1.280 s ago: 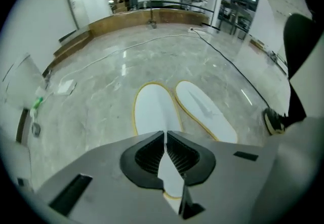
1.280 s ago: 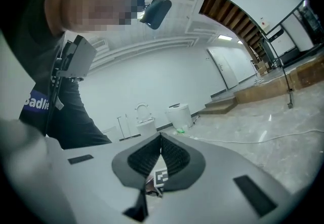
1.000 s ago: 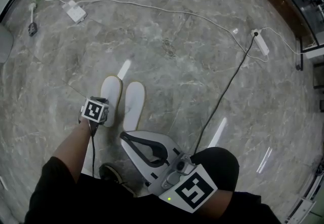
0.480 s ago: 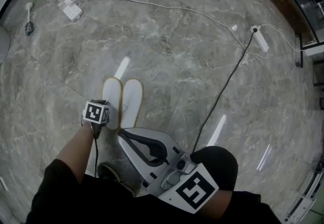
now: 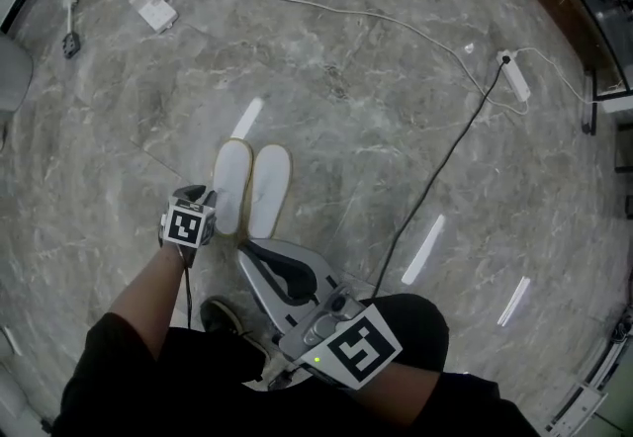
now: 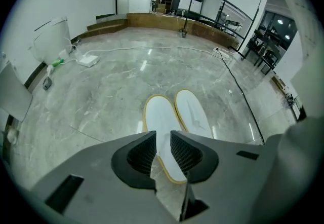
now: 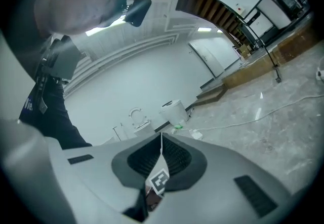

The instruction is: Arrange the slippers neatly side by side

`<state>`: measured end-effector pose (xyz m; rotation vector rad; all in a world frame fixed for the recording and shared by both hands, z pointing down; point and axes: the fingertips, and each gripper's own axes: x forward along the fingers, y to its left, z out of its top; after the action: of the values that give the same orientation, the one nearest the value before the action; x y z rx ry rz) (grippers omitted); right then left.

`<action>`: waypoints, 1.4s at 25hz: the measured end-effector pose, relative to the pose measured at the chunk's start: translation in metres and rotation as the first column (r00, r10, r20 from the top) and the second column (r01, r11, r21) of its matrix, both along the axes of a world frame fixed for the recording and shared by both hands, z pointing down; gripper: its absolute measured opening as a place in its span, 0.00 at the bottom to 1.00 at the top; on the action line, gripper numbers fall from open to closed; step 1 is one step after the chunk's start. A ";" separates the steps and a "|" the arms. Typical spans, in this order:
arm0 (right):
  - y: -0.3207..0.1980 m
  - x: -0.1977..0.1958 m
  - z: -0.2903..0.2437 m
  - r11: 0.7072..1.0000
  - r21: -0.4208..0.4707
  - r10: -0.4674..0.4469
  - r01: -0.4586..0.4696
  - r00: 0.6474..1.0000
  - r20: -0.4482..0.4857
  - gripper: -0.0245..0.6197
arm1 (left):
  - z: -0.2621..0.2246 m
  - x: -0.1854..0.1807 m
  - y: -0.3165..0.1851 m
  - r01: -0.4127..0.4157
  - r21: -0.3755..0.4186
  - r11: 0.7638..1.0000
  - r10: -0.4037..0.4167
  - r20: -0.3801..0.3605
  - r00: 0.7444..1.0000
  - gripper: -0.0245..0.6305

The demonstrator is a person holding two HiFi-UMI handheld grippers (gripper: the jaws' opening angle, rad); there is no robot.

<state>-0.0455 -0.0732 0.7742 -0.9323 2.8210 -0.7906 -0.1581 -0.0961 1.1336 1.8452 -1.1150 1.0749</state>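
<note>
Two white slippers with yellow edging lie soles up, side by side and touching, on the marble floor: the left slipper (image 5: 231, 186) (image 6: 161, 116) and the right slipper (image 5: 269, 190) (image 6: 192, 111). My left gripper (image 5: 196, 198) (image 6: 163, 139) hangs just above the left slipper's heel. Its jaws have just been opening and stand apart with nothing pressed between them; the heel shows through the gap below. My right gripper (image 5: 249, 249) (image 7: 161, 142) is held level near the person's body, jaws shut on nothing.
A black cable (image 5: 435, 178) and a white cable (image 5: 326, 15) cross the floor to a power strip (image 5: 511, 77). A white adapter (image 5: 156, 10) lies far left. The person's shoe (image 5: 223, 316) stands close behind the slippers. A wooden step (image 6: 152, 19) runs along the back.
The left slipper was pushed up against the right one. The left gripper then let go of its heel and rose a little. The right gripper has barely moved.
</note>
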 end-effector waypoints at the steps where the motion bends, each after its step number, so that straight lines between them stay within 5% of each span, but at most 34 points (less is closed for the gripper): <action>1: 0.004 -0.001 0.002 1.000 -0.027 0.002 -0.002 1.000 -0.016 0.04 | -0.013 -0.002 0.005 -0.012 0.015 1.000 0.012 0.006 1.000 0.13; 8: 0.036 0.015 -0.008 0.999 -0.044 0.003 -0.015 0.965 -0.262 0.04 | -0.135 -0.008 0.052 -0.087 0.126 0.988 0.085 0.023 0.996 0.13; 14: 0.086 0.053 -0.062 0.984 -0.173 -0.045 -0.036 0.895 -0.444 0.04 | -0.283 -0.016 0.083 -0.033 0.235 0.971 0.032 0.007 0.999 0.13; 18: 0.118 0.063 -0.139 0.976 -0.217 -0.099 -0.011 0.867 -0.489 0.04 | -0.384 -0.022 0.096 -0.010 0.258 0.966 0.013 -0.010 1.000 0.13; 25: 0.136 0.079 -0.290 0.988 -0.152 -0.075 -0.008 0.843 -0.532 0.04 | -0.559 -0.019 0.135 -0.024 0.297 0.955 0.028 -0.010 1.000 0.13; 35: 0.129 0.078 -0.438 0.999 0.011 -0.021 0.033 0.844 -0.536 0.04 | -0.749 -0.015 0.168 0.095 0.462 0.882 -0.064 -0.083 0.995 0.13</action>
<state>0.0328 0.0558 0.3365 -1.2891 3.3069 -0.5659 -0.1736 0.0719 0.3844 2.1582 -1.4932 0.7308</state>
